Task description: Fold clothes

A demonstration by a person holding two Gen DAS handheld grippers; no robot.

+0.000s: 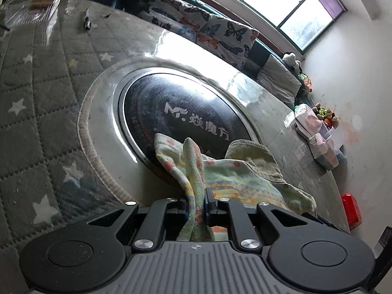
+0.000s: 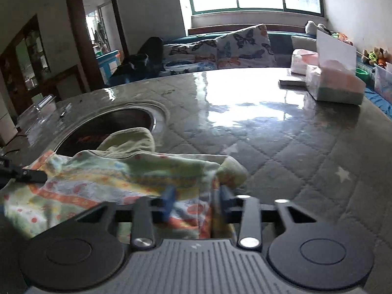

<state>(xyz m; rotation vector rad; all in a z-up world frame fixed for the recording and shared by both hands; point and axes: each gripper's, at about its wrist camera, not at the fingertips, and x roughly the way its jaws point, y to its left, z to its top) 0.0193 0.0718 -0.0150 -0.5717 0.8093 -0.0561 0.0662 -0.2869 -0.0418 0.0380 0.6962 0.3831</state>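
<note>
Pinching a bunched fold of the pastel patterned cotton garment (image 1: 235, 171), left tongs (image 1: 196, 204) are pressed together on the cloth, which rises toward 12 o'clock from between the pads. The garment lies on the grey quilted star-print table (image 1: 36, 112), its far edge overlapping the round black glass hotplate (image 1: 176, 112) at 12 o'clock. Right tongs (image 2: 197, 202) are partly spread over the garment's right edge (image 2: 122, 178); cloth sits between the blurred blue pads, contact unclear. A tissue box (image 2: 335, 85) stands at 2 o'clock.
</note>
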